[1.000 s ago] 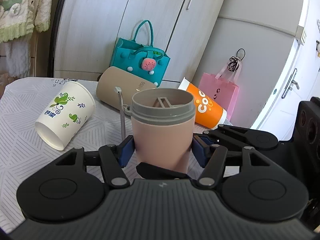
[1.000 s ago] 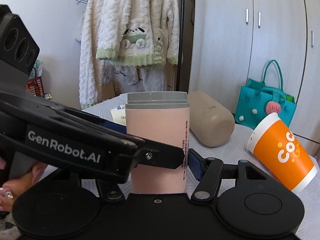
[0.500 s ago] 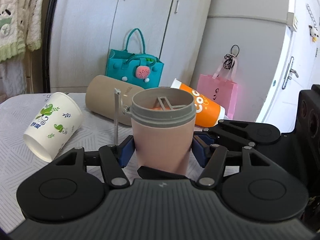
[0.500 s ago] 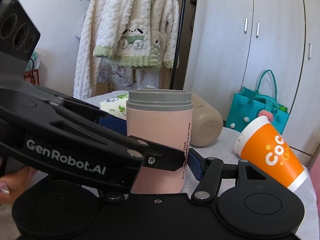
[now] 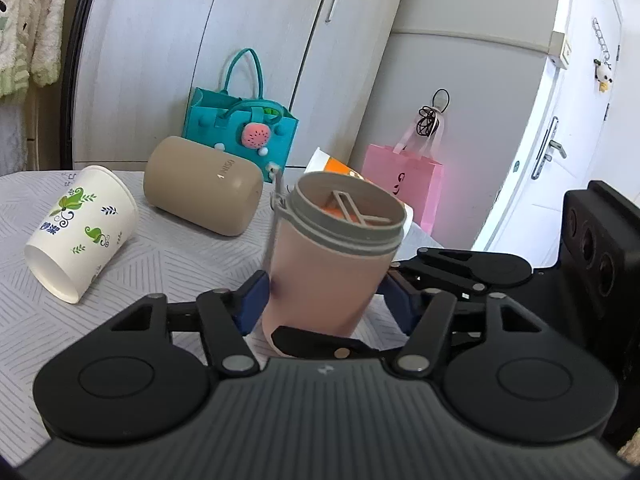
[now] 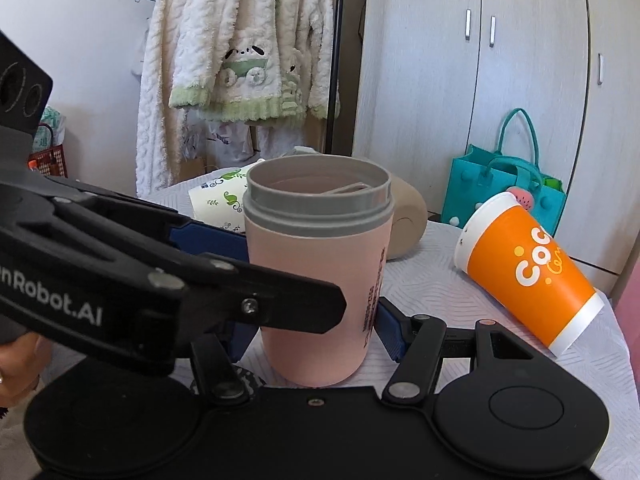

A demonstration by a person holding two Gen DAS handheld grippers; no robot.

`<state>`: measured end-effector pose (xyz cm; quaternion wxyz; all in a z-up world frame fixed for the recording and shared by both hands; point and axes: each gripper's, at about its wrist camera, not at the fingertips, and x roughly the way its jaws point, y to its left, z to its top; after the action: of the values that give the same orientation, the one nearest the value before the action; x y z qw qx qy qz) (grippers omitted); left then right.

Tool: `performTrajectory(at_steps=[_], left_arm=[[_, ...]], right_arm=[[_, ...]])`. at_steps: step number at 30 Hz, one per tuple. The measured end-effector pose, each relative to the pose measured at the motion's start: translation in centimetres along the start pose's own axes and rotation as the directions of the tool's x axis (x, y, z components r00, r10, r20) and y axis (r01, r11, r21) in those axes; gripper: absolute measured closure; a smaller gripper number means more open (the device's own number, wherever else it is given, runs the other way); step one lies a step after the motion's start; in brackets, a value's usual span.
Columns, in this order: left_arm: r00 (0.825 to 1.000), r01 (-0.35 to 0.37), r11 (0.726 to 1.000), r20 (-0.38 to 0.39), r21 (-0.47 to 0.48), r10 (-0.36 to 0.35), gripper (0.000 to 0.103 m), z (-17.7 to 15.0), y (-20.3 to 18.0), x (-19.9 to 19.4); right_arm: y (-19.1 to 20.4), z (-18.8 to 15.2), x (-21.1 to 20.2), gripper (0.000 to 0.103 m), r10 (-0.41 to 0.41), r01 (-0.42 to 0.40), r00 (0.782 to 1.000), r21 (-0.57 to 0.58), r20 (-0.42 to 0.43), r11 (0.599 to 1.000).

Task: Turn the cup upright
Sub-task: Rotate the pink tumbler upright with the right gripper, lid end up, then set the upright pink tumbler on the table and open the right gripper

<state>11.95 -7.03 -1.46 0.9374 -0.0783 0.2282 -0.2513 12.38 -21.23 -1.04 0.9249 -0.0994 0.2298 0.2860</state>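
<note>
The bench, covered in a grey patterned cloth, is carrying everything ahead of both claws. A tan tumbler is lying on its side beyond and to the left of the left claw, and a white paper cup with green leaf prints is lying tipped over further left. An orange paper cup is lying on its side to the right of the right claw. The pink cup with a grey collar is sitting mouth up between the blue pads of both claws, looking slightly tilted in the left wrist view. The left claw is pressing its pad against the cup's side, gripping it. The right claw is standing apart around the cup, its right pad not touching.
</note>
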Motion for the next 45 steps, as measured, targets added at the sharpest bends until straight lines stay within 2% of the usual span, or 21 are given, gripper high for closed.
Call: performTrajectory(at_steps=[8,11,14,17,24,26,31,35,42,44,45], left_arm=[[1.000,-0.009,1.000,0.005,0.003,0.009,0.041,-0.1,-0.3,0.1],[1.000,-0.023,0.999,0.007,-0.033,0.024,0.033,0.1,0.4,0.3],[0.999,-0.037,0.998,-0.009,-0.044,0.037,0.033,0.3,0.7,0.4],[0.999,-0.043,0.998,0.004,-0.038,0.043,0.029,0.3,0.7,-0.3],[0.999,-0.048,0.998,0.010,-0.031,0.048,0.028,0.2,0.1,-1.6],[0.998,-0.057,0.998,0.012,-0.029,0.057,0.020,0.2,-0.1,-2.2],[0.995,-0.104,0.995,0.003,-0.014,0.104,0.013,-0.1,-0.7,-3.7],[0.989,-0.147,0.988,0.014,-0.035,0.148,0.011,-0.1,-0.7,-5.6],[0.972,-0.229,0.973,0.047,-0.038,0.231,0.002,0.3,-1.2,-9.8],[0.967,-0.252,0.967,0.025,-0.027,0.253,0.000,0.2,-1.5,-10.5],[0.965,-0.261,0.965,0.009,-0.023,0.261,0.000,0.2,-1.6,-10.8]], right_arm=[[0.0,-0.2,0.1,0.035,0.008,-0.008,1.000,0.011,-0.007,1.000],[0.0,-0.1,0.3,0.032,0.012,-0.012,1.000,0.007,-0.023,1.000],[-0.2,0.0,0.3,0.030,-0.003,0.004,1.000,0.013,-0.029,1.000],[-0.2,-0.1,-0.4,0.020,-0.016,0.017,1.000,0.022,-0.014,1.000],[-0.1,-0.2,-2.3,0.019,-0.033,0.032,0.999,0.034,0.016,0.999],[0.1,-0.2,-2.8,0.019,-0.038,0.038,0.999,0.029,0.020,0.999],[0.8,-0.4,-4.5,0.018,-0.058,0.057,0.997,0.018,0.046,0.998],[1.6,-0.7,-6.0,0.009,-0.089,0.088,0.994,0.018,0.059,0.996],[2.4,-0.6,-9.2,0.002,-0.199,0.195,0.979,0.122,0.030,0.973],[2.7,-0.4,-10.0,0.002,-0.226,0.225,0.974,0.134,-0.013,0.965],[2.9,-0.4,-10.5,0.002,-0.233,0.231,0.973,0.137,-0.005,0.963]])
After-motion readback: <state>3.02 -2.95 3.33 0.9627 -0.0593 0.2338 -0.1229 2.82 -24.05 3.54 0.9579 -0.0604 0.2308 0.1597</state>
